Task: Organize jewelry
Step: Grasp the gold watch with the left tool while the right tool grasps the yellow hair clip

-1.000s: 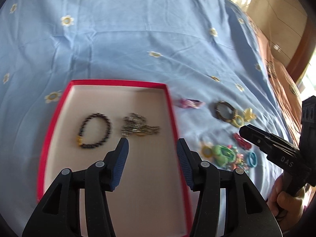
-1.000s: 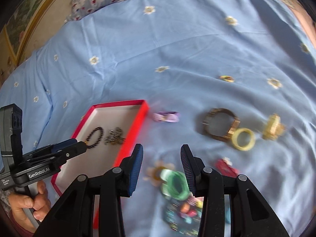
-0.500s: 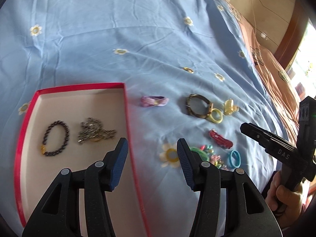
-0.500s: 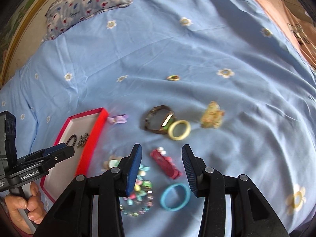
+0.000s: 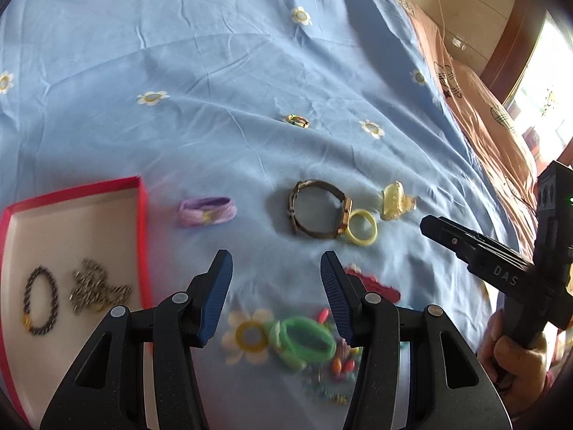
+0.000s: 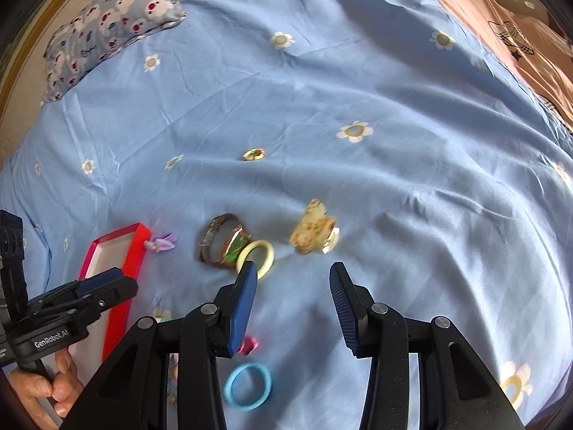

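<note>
A: Where is the jewelry?
B: A bracelet (image 5: 40, 301) and a chain (image 5: 98, 291) lie in the red box (image 5: 142, 222). A watch (image 5: 318, 214), a yellow ring (image 5: 361, 227) and more lie on the blue sheet (image 5: 215, 71).
A: And the grippers?
B: The left gripper (image 5: 275, 295) and right gripper (image 6: 293, 302) both have fingers apart, holding nothing.

Blue daisy bedsheet (image 5: 250, 71), patterned pillow (image 6: 111, 25), daylight.

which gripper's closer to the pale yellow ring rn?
Right. The right gripper has one fingertip beside the pale yellow ring; the left gripper sits farther back, nearer the red box.
</note>
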Motion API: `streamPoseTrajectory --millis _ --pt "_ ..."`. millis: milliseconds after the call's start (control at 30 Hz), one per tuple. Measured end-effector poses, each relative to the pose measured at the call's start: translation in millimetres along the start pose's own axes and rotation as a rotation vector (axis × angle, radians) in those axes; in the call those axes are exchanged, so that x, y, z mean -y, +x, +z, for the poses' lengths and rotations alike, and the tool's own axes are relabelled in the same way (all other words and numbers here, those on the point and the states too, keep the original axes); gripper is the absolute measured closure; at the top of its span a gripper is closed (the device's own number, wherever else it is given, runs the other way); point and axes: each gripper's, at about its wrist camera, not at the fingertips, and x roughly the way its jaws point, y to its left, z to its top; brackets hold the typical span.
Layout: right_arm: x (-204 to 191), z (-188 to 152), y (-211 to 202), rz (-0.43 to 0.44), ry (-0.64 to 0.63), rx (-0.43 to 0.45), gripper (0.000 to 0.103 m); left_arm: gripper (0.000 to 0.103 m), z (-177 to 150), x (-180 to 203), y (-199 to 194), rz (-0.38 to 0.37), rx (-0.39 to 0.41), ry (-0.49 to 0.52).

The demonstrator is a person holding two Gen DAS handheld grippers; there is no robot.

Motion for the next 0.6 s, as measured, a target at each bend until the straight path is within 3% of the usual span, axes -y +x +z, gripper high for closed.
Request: streamPoseTrajectory --millis 167,367,600 --pt "7 12 13 -0.018 0.011 -0.013 0.059 0.053 19 6 22 0.001 -0.021 0.025" --pt "16 20 32 -0.032 0.032 -0.042 0.059 0.065 39 16 56 0.013 -0.063 0.068" --pt "21 23 42 -0.016 0.04 -0.043 0.064 0.096 39 17 85 0.019 -0.12 0.093"
